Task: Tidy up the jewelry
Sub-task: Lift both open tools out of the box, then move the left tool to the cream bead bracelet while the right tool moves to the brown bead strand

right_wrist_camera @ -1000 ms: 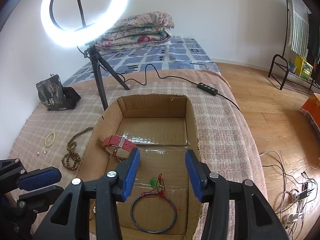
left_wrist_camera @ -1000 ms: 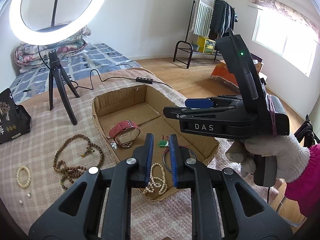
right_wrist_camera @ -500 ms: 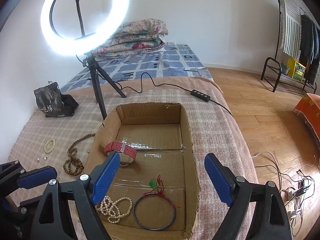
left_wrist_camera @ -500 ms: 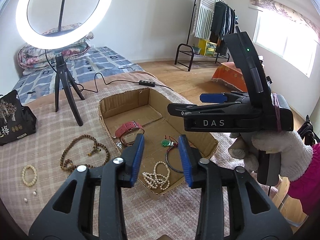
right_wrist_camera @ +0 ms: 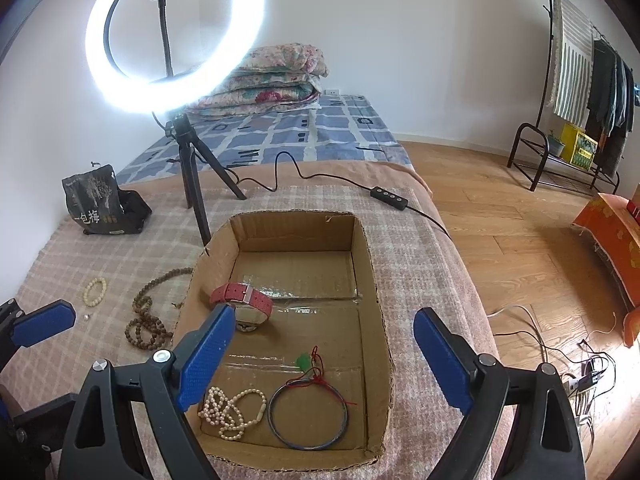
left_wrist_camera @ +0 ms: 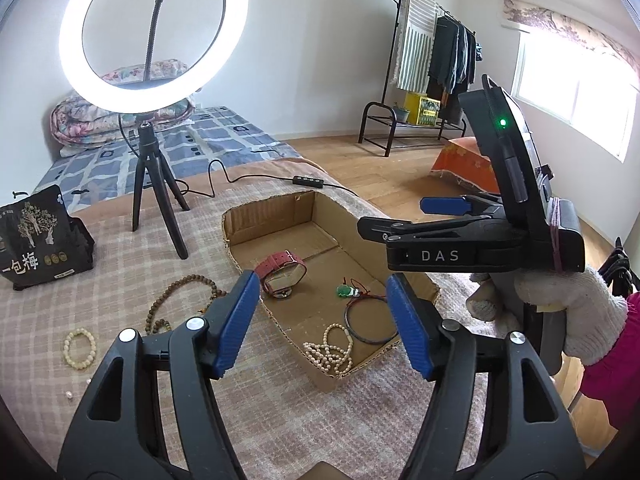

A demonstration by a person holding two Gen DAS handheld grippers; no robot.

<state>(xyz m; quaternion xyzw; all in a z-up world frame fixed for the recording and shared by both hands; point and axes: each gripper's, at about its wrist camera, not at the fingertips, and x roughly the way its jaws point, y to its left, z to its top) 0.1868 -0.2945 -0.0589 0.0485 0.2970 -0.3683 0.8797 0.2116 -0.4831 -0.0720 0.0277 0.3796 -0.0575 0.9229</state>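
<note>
Left gripper (left_wrist_camera: pixel 320 320) spread wide, holding nothing, above near corner of cardboard box (right_wrist_camera: pixel 372 272). Right gripper (right_wrist_camera: pixel 324 356) likewise wide apart and empty, over box. Inside box: red-strap watch (right_wrist_camera: pixel 242 304), pearl necklace (right_wrist_camera: pixel 230 408), dark bangle (right_wrist_camera: pixel 308 418), green pendant on red cord (right_wrist_camera: pixel 306 360). Outside on checked blanket (left_wrist_camera: pixel 120 240): brown bead strand (left_wrist_camera: pixel 176 300), pale bead bracelet (left_wrist_camera: pixel 80 348).
</note>
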